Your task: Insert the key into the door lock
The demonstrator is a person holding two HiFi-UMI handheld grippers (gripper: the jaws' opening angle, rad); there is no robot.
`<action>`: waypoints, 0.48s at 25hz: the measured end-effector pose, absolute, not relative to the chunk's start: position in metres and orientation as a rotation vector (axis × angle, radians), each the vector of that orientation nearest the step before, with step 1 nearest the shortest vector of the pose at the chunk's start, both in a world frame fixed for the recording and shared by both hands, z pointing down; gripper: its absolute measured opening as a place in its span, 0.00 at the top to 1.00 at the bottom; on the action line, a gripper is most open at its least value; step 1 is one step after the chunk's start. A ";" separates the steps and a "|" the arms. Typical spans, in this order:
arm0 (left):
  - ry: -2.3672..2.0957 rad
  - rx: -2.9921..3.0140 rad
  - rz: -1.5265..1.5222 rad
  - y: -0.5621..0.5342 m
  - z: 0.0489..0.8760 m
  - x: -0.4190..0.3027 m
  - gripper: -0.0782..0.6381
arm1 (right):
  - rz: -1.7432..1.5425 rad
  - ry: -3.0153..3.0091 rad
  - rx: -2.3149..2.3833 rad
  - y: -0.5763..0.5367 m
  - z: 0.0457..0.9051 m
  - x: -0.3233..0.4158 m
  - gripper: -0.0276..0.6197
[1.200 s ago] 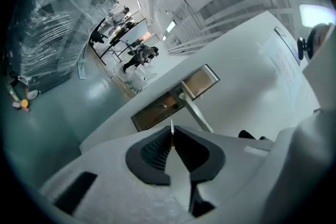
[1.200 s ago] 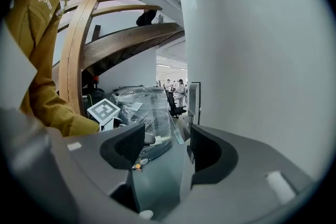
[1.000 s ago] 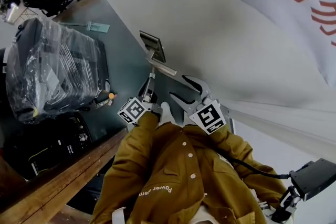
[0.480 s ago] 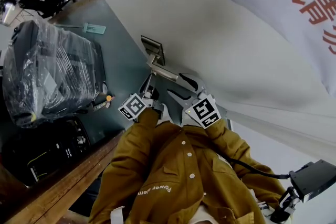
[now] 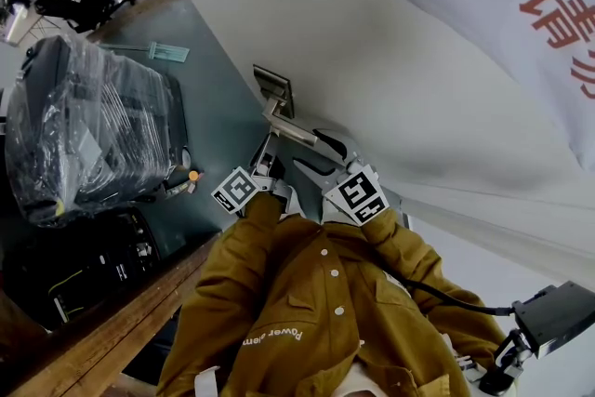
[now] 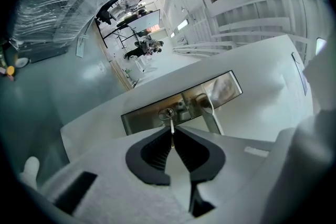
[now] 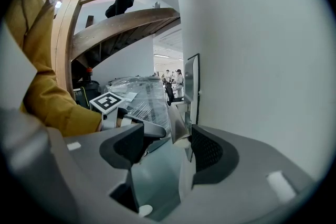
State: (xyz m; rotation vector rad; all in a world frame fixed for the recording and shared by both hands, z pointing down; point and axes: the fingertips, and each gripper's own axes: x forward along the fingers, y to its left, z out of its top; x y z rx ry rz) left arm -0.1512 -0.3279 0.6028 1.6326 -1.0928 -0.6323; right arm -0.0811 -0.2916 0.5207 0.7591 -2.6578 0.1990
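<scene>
Silver key (image 6: 171, 132), thin — tip seemingly at keyhole (image 6: 167, 112)

Right gripper (image 5: 312, 152) — nearer the door handle (image 5: 293, 129) than a second ago

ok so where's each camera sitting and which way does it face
Head view: on the person's head, steeply down the door; jacket, left gripper, right gripper by the lock plate.
Left gripper view: on the left gripper, facing the lock plate; jaws shut on the key, aimed at the keyhole.
Right gripper view: on the right gripper, along the door; open jaws flank the handle, jacket sleeve left.
Shared: all show the lock plate.
</scene>
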 end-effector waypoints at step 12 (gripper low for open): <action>-1.039 1.579 -0.671 -0.331 0.613 -0.154 0.86 | 0.241 -2.665 0.760 -0.296 0.527 -0.080 0.51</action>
